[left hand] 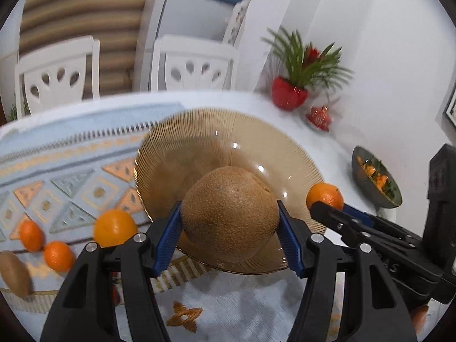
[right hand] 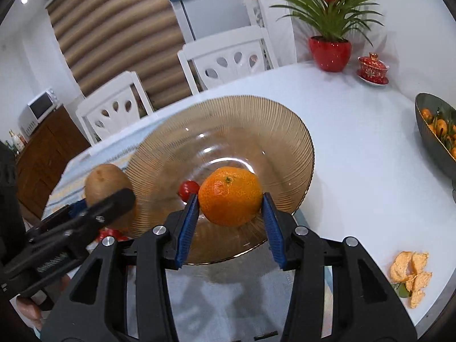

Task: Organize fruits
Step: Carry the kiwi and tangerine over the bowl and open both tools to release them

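Note:
My left gripper [left hand: 230, 225] is shut on a brown kiwi [left hand: 230, 211] and holds it over the near edge of the ribbed amber glass plate [left hand: 199, 139]. My right gripper [right hand: 230, 216] is shut on an orange mandarin [right hand: 230, 195], held above the same plate [right hand: 256, 131]. The right gripper and its mandarin [left hand: 325, 195] show at the plate's right edge in the left wrist view. The left gripper's kiwi [right hand: 107, 183] shows left of the plate in the right wrist view. A small red fruit [right hand: 188, 189] shows through the glass plate.
Three mandarins [left hand: 115, 226] [left hand: 58, 255] [left hand: 32, 235] and another kiwi [left hand: 14, 273] lie on the patterned cloth [left hand: 71, 171] at left. A dark bowl of mandarins [right hand: 436, 131], a red potted plant [right hand: 330, 51], a red lidded cup [right hand: 373, 69] and peel scraps [right hand: 411, 273] sit at right. White chairs [right hand: 225, 59] stand behind.

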A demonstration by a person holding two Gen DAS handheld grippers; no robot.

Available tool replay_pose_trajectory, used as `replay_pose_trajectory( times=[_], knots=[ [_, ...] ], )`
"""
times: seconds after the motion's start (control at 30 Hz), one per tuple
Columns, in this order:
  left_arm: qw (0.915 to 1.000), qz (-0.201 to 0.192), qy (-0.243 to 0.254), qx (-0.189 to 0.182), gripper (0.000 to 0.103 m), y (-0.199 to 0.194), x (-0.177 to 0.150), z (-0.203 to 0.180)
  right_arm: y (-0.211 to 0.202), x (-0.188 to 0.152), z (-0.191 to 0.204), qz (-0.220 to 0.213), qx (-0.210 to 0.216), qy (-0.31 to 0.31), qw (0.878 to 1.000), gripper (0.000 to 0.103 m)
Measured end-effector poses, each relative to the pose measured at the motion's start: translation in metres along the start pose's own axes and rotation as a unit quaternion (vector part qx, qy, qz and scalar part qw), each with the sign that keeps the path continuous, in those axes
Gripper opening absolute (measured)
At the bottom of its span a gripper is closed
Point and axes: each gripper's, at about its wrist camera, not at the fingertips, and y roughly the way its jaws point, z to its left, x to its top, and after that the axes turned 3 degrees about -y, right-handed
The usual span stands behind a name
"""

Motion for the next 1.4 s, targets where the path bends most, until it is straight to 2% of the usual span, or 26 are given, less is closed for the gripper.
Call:
replay_pose_trajectory(
  times=[0.17,0.4,0.43,0.9,1.2,1.27,1.33,1.4],
  knots=[
    [0.9996,0.025,-0.006,-0.008,0.061,0.022,-0.006,0.005,0.011,-0.003,-0.001,0.011,-0.009,-0.003,1.0,0.046],
    [0.9993,0.036,-0.007,-0.006,0.062,0.031,-0.009,0.006,0.012,-0.004,-0.001,0.01,-0.016,-0.01,1.0,0.047],
    [0.9994,0.033,-0.009,-0.004,0.063,0.03,-0.009,0.006,0.01,-0.004,0.0,0.007,-0.02,-0.011,1.0,0.05],
    [0.9995,-0.014,-0.024,-0.014,0.067,-0.024,-0.009,0.022,-0.008,-0.011,0.005,-0.004,-0.01,-0.002,1.0,0.051],
    [0.9986,-0.04,-0.035,-0.003,0.069,-0.067,-0.02,0.036,-0.031,-0.016,0.039,-0.021,0.01,-0.029,0.999,0.051],
    [0.9978,-0.052,-0.041,0.004,0.073,-0.08,-0.023,0.042,-0.036,-0.018,0.049,-0.025,0.013,-0.039,0.999,0.054],
    [0.9967,-0.065,-0.046,0.015,0.077,-0.094,-0.026,0.05,-0.042,-0.021,0.062,-0.034,0.012,-0.051,0.998,0.066],
    [0.9954,-0.075,-0.049,0.035,0.081,-0.109,-0.03,0.059,-0.045,-0.023,0.071,-0.038,0.018,-0.058,0.997,0.067]
  ],
)
